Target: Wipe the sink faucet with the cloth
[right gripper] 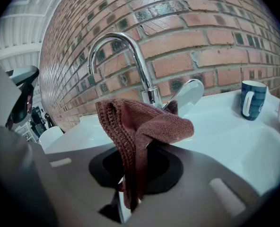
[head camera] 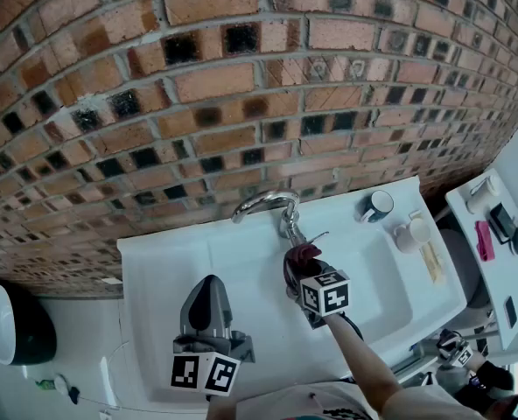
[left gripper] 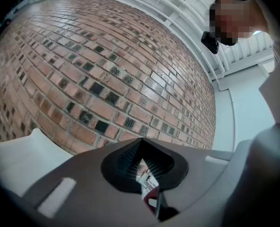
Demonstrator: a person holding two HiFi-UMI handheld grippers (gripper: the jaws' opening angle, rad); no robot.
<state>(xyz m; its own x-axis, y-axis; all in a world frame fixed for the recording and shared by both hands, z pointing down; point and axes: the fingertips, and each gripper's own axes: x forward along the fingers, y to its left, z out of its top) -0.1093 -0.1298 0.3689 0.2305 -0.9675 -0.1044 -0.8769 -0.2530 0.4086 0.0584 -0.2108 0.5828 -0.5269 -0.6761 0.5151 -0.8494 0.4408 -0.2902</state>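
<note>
Cloth [right gripper: 140,126] pinched in right gripper [right gripper: 129,186] just before faucet [right gripper: 130,51], blue mug [right gripper: 251,100] on counter [right gripper: 234,141] nearby, left gripper [left gripper: 141,162] closed, empty, facing brick wall [left gripper: 83,70]

A white counter [head camera: 163,269] [right gripper: 234,136] with a sunk basin [head camera: 250,278] stands against the brick wall; a chrome faucet [head camera: 266,204] [right gripper: 130,56] rises from its far edge, near the middle; right of the faucet, at the far edge, stands a blue mug [head camera: 379,206] [right gripper: 252,100], upright; further right and nearer sits a white cup [head camera: 412,233]; just near of that cup lies a pale strip [head camera: 431,262], what it is cannot be told; right of the counter, apart from it, a white shelf [head camera: 504,278] carries a white cup [head camera: 482,195], a pink thing [head camera: 484,240] and dark small things [head camera: 502,223].
</note>
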